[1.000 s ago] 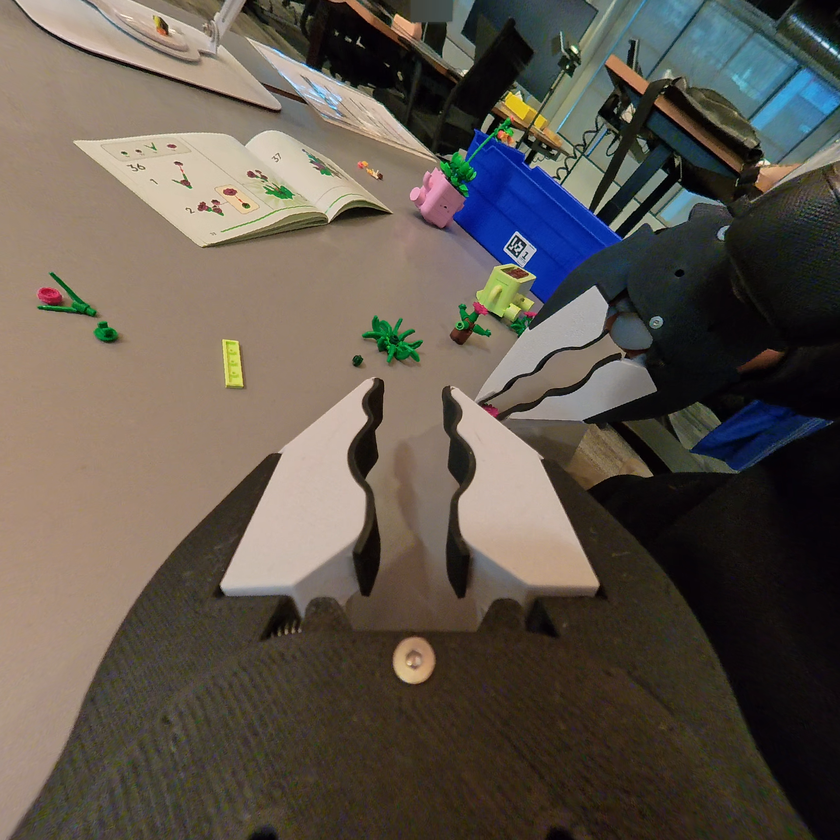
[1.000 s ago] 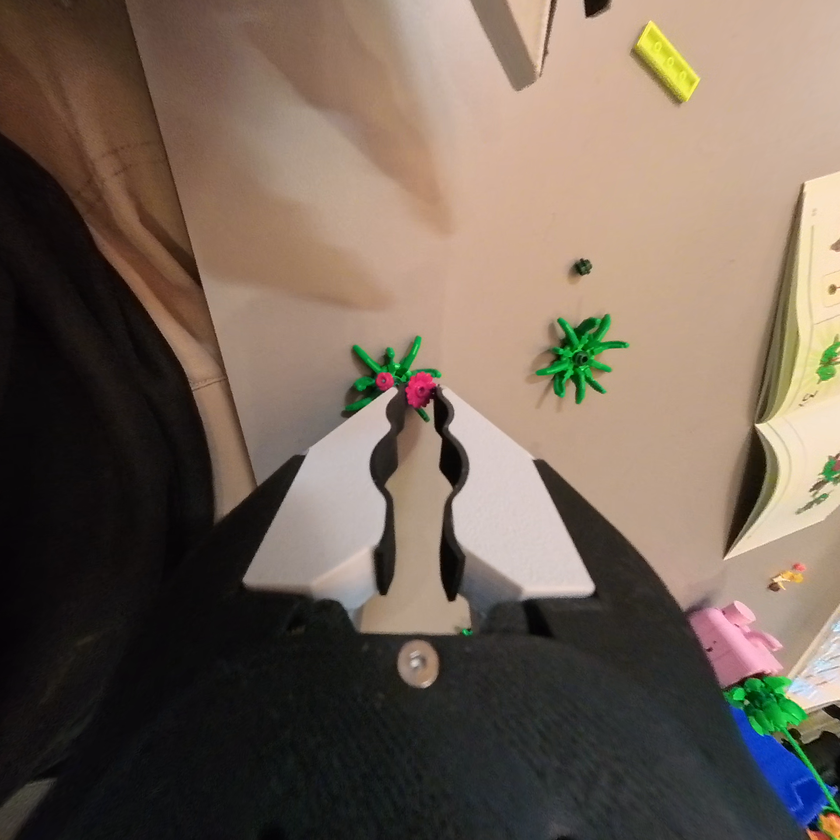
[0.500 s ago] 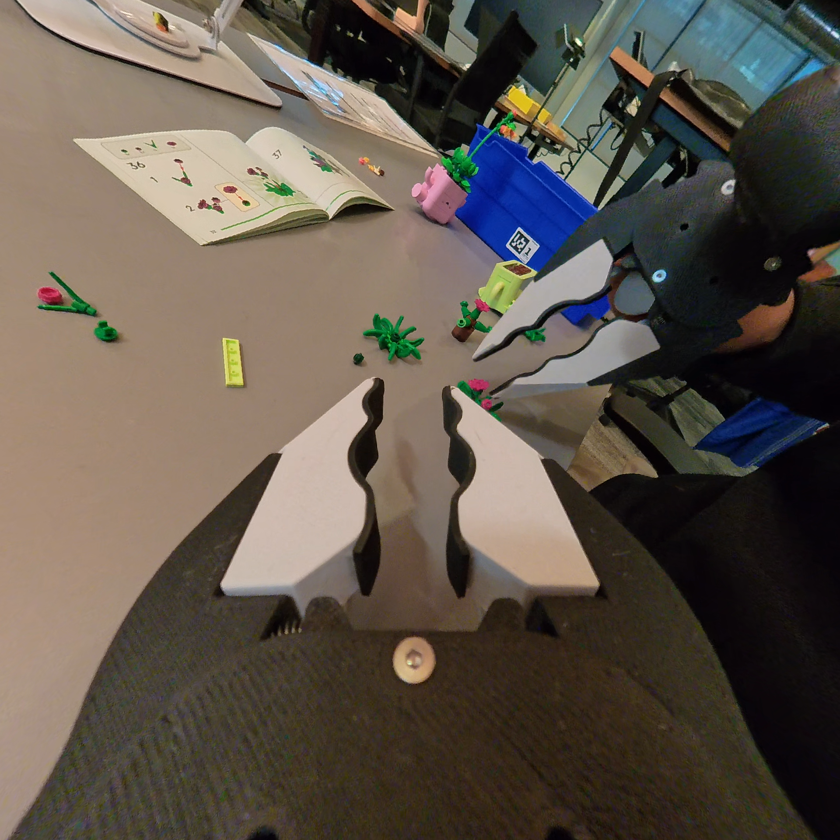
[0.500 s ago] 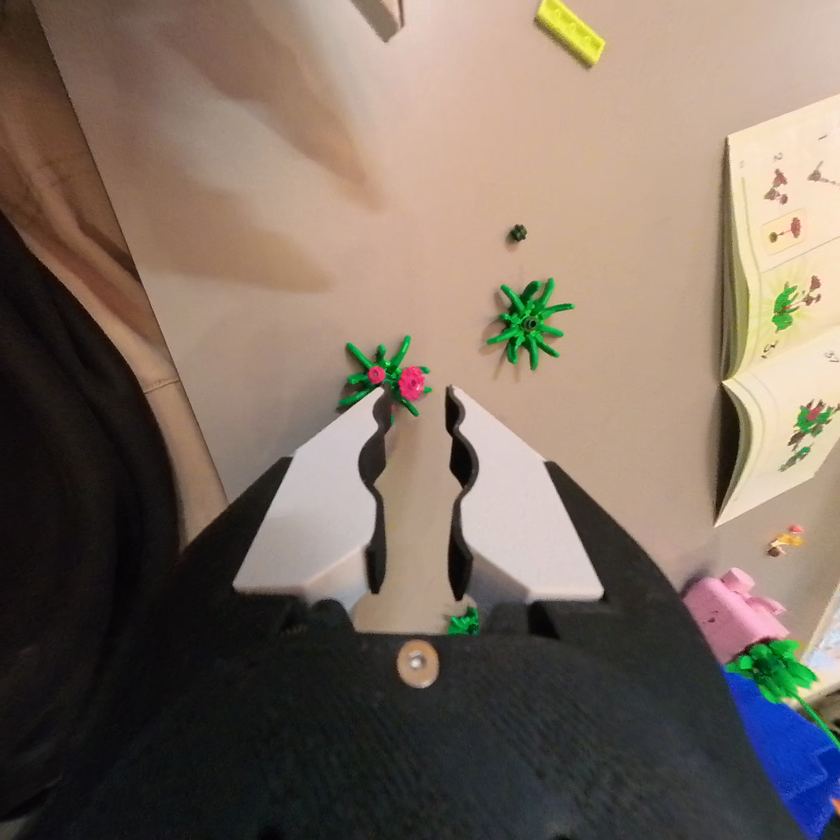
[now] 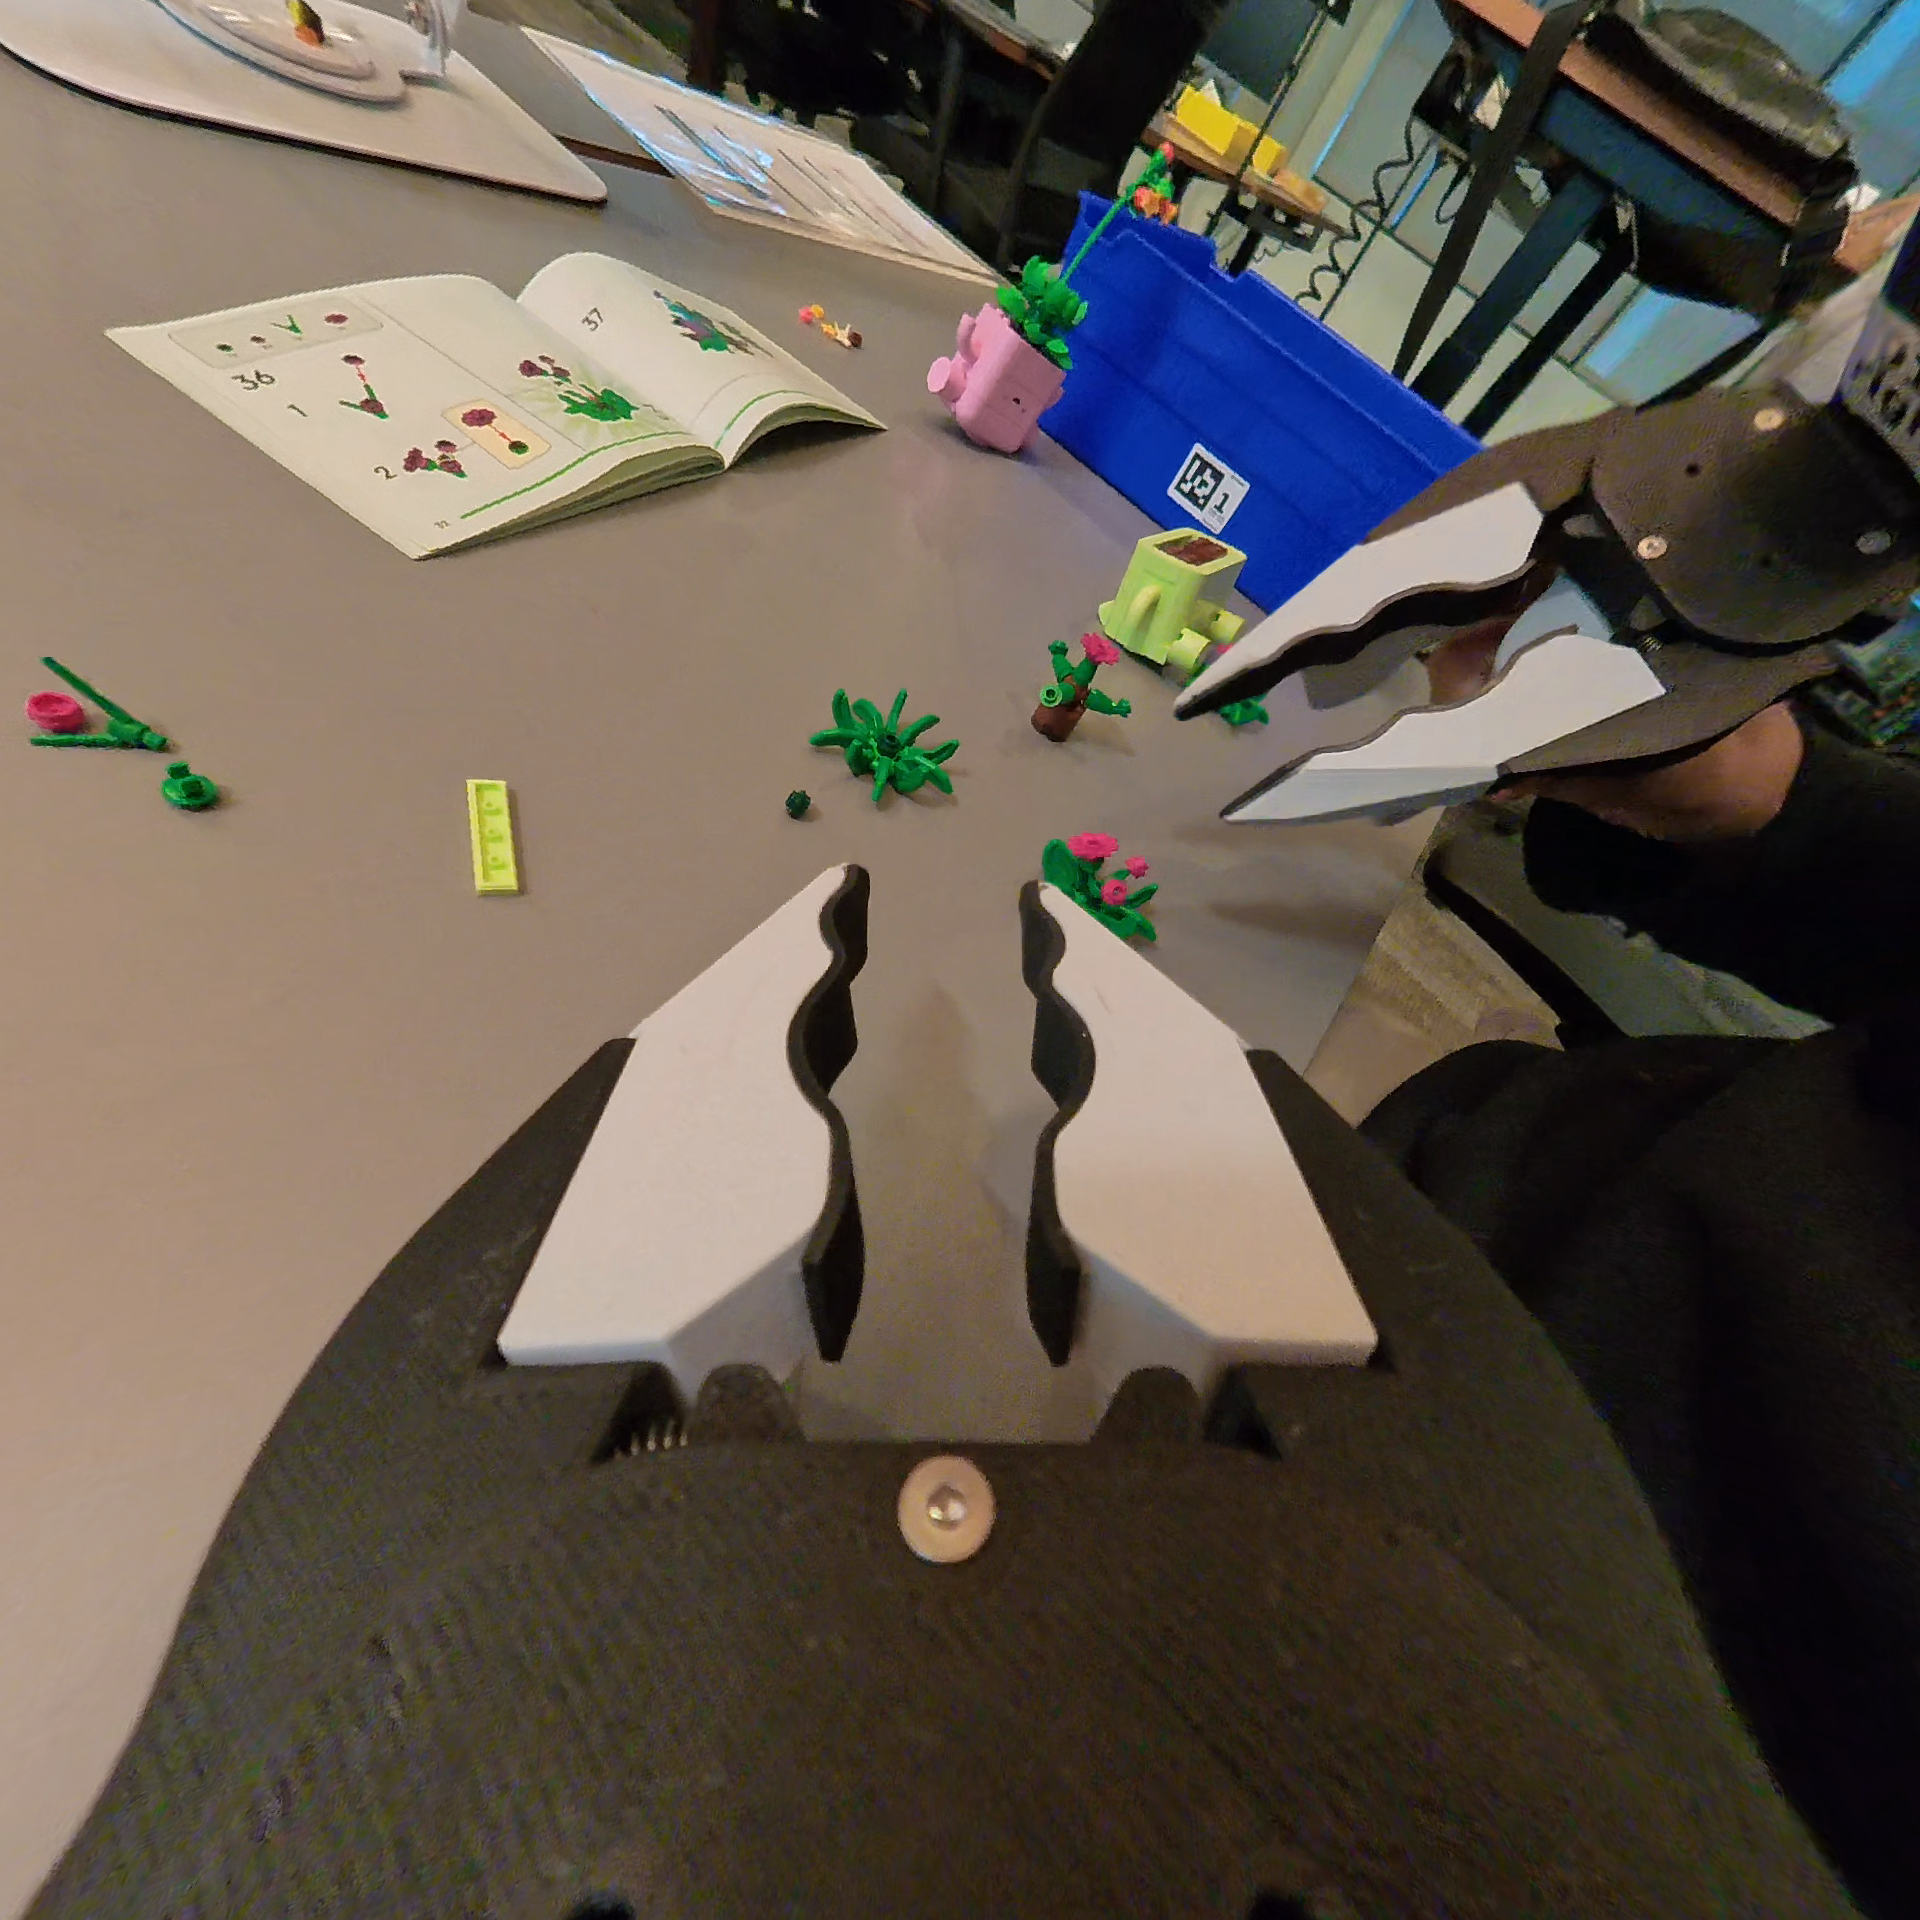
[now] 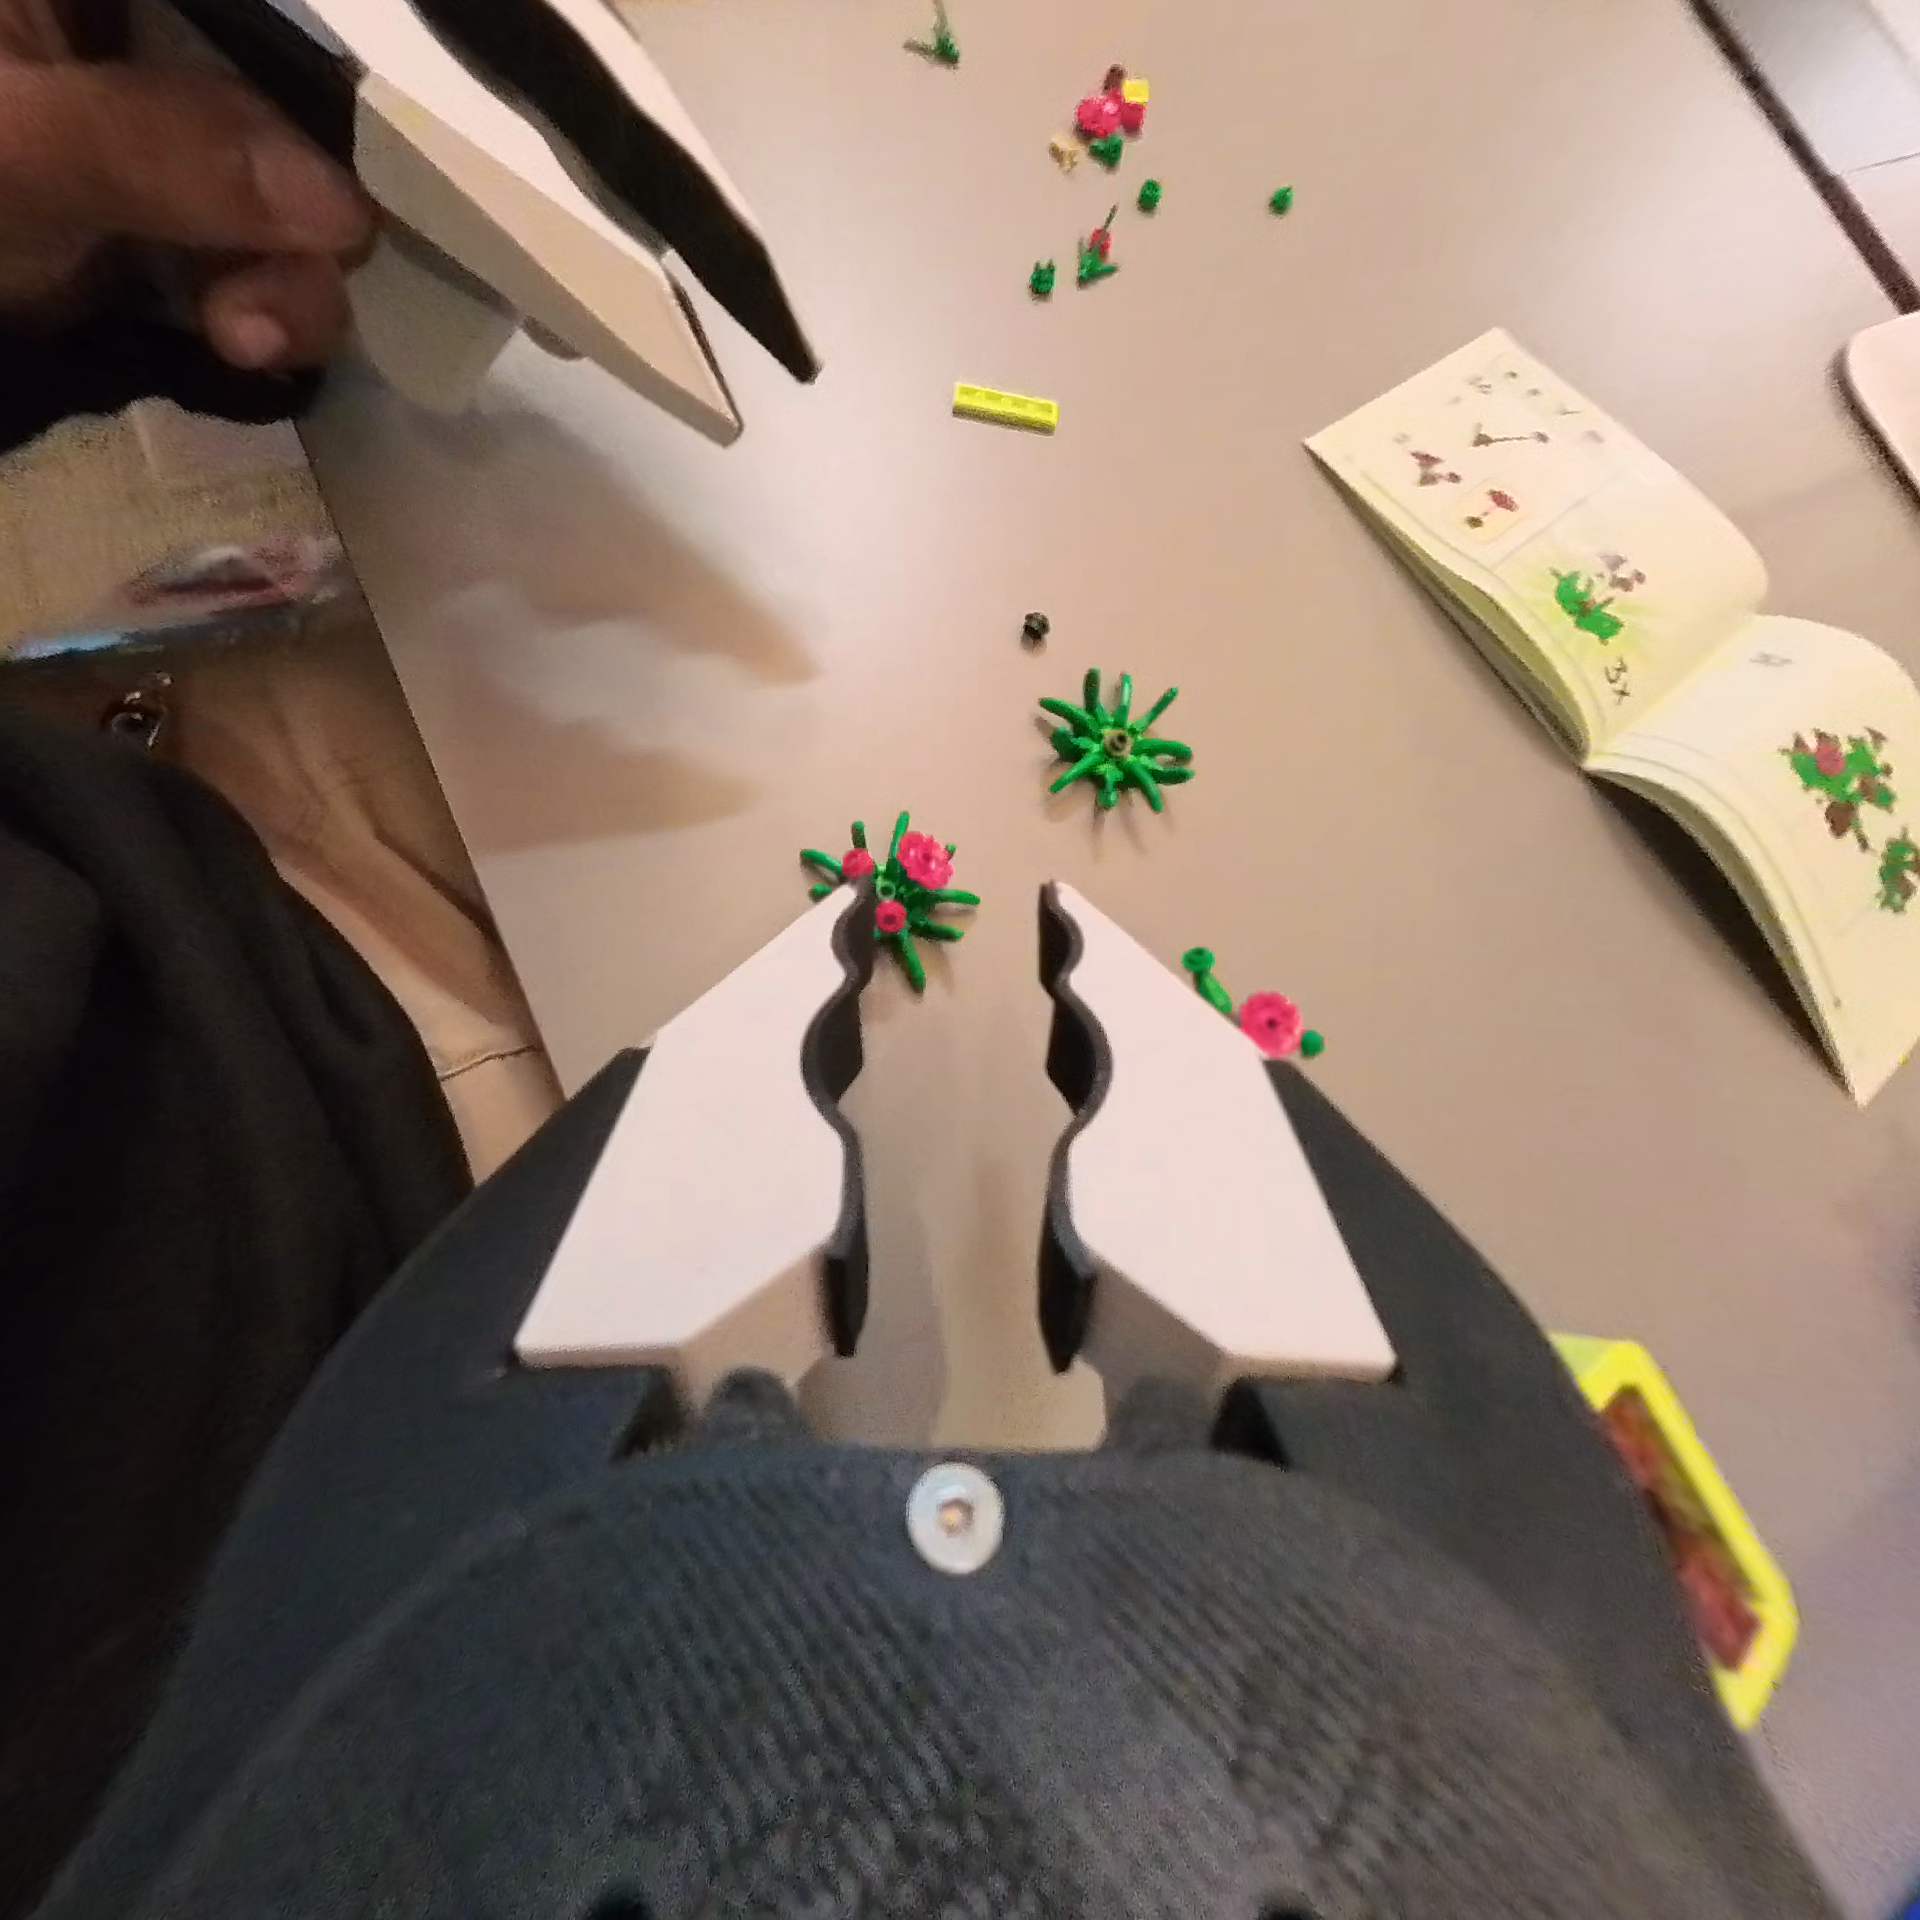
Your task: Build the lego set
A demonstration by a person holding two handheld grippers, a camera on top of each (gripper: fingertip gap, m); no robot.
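A grey table (image 5: 312, 1039) is seen with lego pieces scattered on it. A green leafy sprig topped with three pink flowers (image 6: 899, 888) lies just past the right gripper (image 6: 940, 904), at about 11 o'clock from its tips; both jaws are spread apart and nothing is held. The left gripper (image 5: 940, 888) is likewise parted and empty. A bare green leaf cluster (image 5: 883, 738) and an open instruction booklet (image 5: 488, 395) are seen farther off, toward 12 and 10 o'clock
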